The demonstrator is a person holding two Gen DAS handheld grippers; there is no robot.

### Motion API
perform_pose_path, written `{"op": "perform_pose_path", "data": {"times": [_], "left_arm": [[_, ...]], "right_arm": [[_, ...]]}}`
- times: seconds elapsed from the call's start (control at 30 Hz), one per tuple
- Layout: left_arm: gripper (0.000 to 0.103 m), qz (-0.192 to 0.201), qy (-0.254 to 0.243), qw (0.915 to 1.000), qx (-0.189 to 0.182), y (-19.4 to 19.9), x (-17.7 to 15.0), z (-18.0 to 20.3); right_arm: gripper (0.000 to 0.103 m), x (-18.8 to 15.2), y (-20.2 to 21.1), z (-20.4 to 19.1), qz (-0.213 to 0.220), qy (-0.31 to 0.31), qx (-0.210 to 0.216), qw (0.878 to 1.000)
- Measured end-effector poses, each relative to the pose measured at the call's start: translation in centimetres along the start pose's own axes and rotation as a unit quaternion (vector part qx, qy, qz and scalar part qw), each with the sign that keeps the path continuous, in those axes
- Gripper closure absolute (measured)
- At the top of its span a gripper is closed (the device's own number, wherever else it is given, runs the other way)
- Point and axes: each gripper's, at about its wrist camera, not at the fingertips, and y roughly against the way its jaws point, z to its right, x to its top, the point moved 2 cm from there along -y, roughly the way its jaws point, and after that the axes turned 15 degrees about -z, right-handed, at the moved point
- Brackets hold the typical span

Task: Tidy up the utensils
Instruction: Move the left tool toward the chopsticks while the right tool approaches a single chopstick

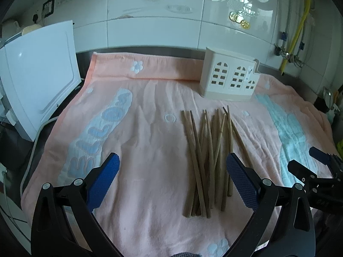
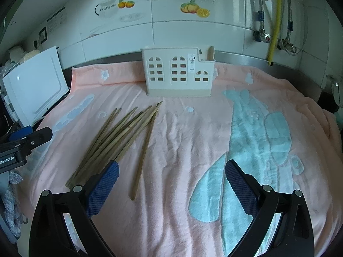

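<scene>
Several wooden chopsticks (image 1: 206, 160) lie in a loose pile on the pink towel (image 1: 150, 150); they also show in the right wrist view (image 2: 115, 141). A white house-shaped utensil holder (image 1: 229, 78) stands upright at the back, also in the right wrist view (image 2: 179, 72), with one chopstick (image 2: 211, 53) in its right compartment. My left gripper (image 1: 172, 167) is open and empty, just before the pile, its right finger beside the chopsticks. My right gripper (image 2: 171, 171) is open and empty, right of the pile, and shows in the left wrist view (image 1: 304, 162).
A white appliance (image 1: 38, 79) stands at the left edge of the towel. A tiled wall with pipes and a yellow hose (image 2: 275, 19) runs behind. The towel (image 2: 214, 139) covers the counter, with a blue pattern on its right.
</scene>
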Motion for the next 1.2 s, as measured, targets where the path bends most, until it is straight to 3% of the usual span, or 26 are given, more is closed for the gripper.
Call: {"op": "perform_pose_path", "data": {"times": [0.77, 1.2], "left_arm": [[0.006, -0.056, -0.005, 0.9984, -0.001, -3.1, -1.7, 0.1], [0.015, -0.083, -0.003, 0.9965, -0.001, -4.5, -1.8, -0.5]], "right_arm": [[0.024, -1.0, -3.2, -2.2, -0.058, 0.02, 0.026, 0.998], [0.034, -0.9, -4.8, -3.7, -0.078, 0.034, 0.041, 0.996]]}}
